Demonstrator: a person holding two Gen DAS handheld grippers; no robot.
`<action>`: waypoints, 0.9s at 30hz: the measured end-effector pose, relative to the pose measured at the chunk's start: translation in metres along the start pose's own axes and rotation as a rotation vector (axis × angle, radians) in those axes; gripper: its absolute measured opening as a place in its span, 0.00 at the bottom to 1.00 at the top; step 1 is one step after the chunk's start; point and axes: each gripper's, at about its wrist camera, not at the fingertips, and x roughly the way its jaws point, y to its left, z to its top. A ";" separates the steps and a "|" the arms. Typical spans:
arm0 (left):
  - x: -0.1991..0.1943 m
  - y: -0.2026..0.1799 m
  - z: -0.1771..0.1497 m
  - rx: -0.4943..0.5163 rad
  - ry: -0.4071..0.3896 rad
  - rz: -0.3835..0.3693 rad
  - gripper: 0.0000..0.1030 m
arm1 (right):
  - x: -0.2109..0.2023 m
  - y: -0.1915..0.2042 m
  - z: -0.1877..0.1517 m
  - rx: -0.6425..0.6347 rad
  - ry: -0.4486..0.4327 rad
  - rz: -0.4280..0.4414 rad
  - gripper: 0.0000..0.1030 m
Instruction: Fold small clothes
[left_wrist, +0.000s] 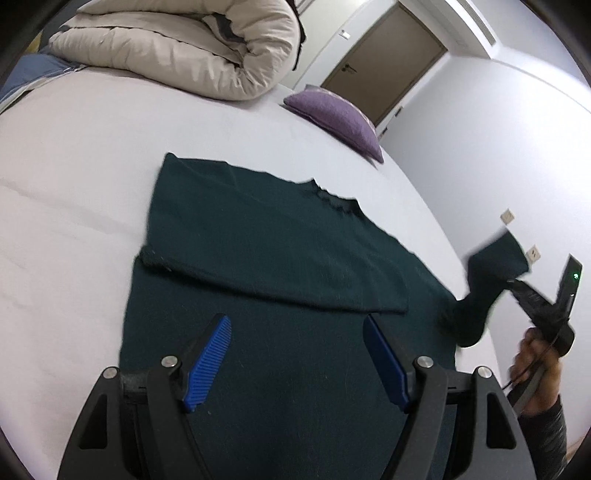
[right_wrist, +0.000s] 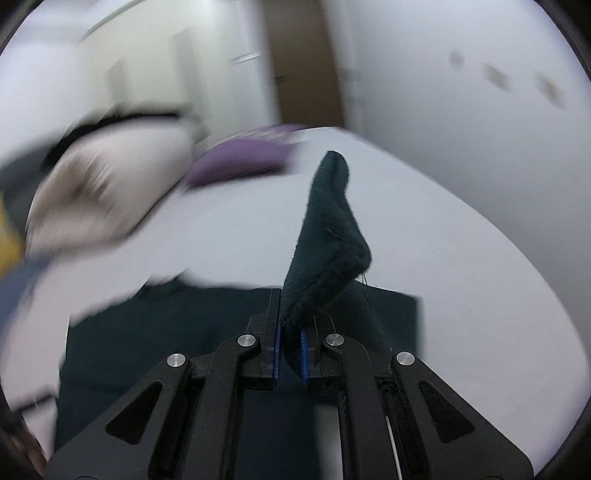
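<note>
A dark green sweater (left_wrist: 266, 258) lies flat on the white bed (left_wrist: 74, 166), its left sleeve folded across the body. My left gripper (left_wrist: 297, 343) is open and empty, hovering over the sweater's lower half. My right gripper (right_wrist: 291, 332) is shut on the end of the right sleeve (right_wrist: 328, 236) and holds it lifted off the bed. In the left wrist view the right gripper (left_wrist: 513, 284) shows at the right edge with the sleeve (left_wrist: 487, 280) hanging from it. The right wrist view is blurred by motion.
A rolled beige duvet (left_wrist: 177, 48) lies at the far side of the bed. A purple pillow (left_wrist: 340, 118) lies near the far right corner. A brown door (left_wrist: 388, 62) and a white wall (left_wrist: 498, 147) with sockets stand beyond the bed's right edge.
</note>
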 end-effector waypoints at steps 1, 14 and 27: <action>0.000 0.004 0.002 -0.014 -0.006 -0.006 0.74 | 0.012 0.043 -0.004 -0.092 0.021 0.026 0.06; 0.047 0.003 0.020 -0.054 0.047 -0.066 0.79 | 0.073 0.206 -0.117 -0.278 0.224 0.266 0.68; 0.146 -0.054 0.049 0.090 0.185 0.055 0.41 | 0.006 0.037 -0.142 0.198 0.203 0.414 0.64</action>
